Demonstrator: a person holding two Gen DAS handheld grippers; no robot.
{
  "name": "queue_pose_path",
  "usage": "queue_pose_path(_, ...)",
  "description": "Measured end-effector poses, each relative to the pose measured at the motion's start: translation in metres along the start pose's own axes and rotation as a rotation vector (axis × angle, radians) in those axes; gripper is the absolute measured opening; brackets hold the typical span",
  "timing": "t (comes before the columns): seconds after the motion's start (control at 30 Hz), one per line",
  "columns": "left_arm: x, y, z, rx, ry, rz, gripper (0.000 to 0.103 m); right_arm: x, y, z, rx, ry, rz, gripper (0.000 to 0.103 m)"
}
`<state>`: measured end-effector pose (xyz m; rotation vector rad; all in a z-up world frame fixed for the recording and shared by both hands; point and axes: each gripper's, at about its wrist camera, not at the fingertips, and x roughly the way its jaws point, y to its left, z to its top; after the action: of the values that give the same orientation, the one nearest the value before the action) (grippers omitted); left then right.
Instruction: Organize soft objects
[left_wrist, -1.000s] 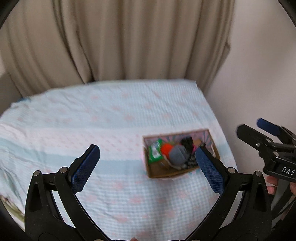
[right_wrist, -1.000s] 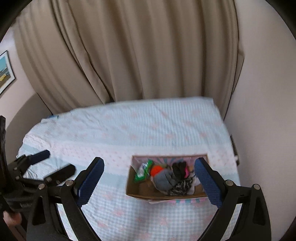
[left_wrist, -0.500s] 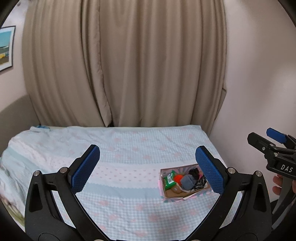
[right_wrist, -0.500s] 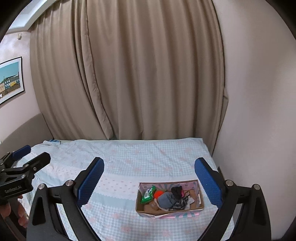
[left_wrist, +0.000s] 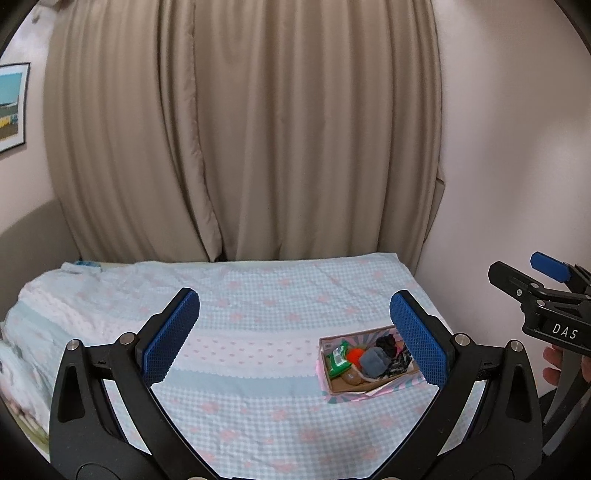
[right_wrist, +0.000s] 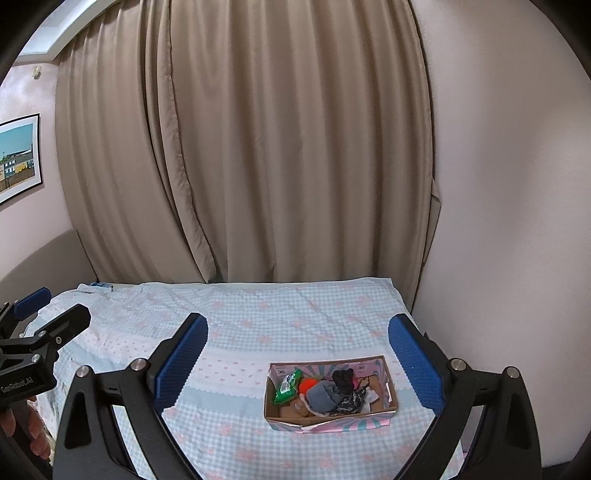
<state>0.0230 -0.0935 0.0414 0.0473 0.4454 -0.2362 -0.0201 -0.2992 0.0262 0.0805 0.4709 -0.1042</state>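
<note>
A small cardboard box (right_wrist: 390, 388) with pink and teal sides sits on the bed (right_wrist: 258, 325), near its right edge; it also shows in the left wrist view (left_wrist: 327, 373). Inside lie a green packet (right_wrist: 286, 386), an orange soft item (right_wrist: 306, 384), a grey cloth bundle (right_wrist: 322, 397) and dark fabric pieces (right_wrist: 344, 380). My left gripper (left_wrist: 293, 338) is open and empty, held back well above the bed. My right gripper (right_wrist: 297, 363) is open and empty, also held back from the box.
The bed has a light blue checked sheet with pink marks. Beige curtains (right_wrist: 258, 147) hang behind it. A pale wall (right_wrist: 498, 184) runs close along the bed's right side. A framed picture (right_wrist: 18, 155) hangs on the left wall.
Both grippers have pulled back and tilted up from the box. The box now looks smaller and lower in both views, and more curtain and wall show.
</note>
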Motion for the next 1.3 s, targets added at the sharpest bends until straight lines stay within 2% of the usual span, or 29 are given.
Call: queue_pose_path(1.3,0.0044,0.0006,0.0069,-0.001,-0.021,-0.001,0.103,0.0034,-0.0015,0.0024,0.002,-0.002,-0.060,0.098)
